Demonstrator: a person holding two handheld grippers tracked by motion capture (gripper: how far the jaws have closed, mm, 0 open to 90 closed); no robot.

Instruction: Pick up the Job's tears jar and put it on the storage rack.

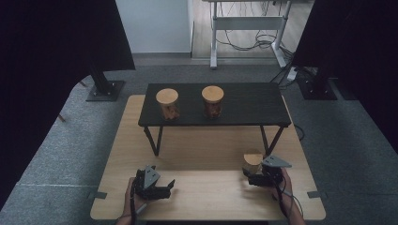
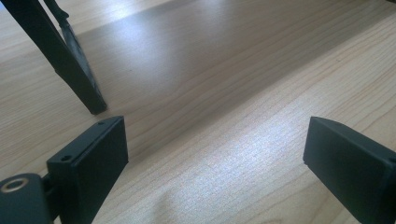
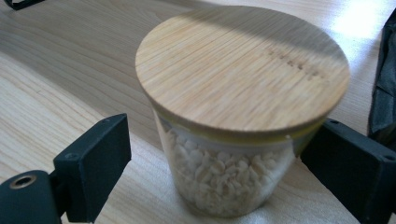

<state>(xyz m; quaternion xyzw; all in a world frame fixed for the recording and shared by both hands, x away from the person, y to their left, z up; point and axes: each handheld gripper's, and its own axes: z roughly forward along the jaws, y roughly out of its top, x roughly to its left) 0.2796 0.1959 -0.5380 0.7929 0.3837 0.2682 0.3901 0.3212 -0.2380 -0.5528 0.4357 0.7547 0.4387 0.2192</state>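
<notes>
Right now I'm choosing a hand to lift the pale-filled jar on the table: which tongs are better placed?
The right tongs: their jaws stand open on either side of the jar. The left tongs are open over bare table, far from it.

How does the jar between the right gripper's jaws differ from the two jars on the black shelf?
The near jar stands on the wooden table, between the right gripper's open jaws; the two shelf jars stand higher, on the black shelf, away from either gripper. The near jar holds pale grains; the shelf jars hold darker brown contents. All three are upright, with round wooden lids.
</notes>
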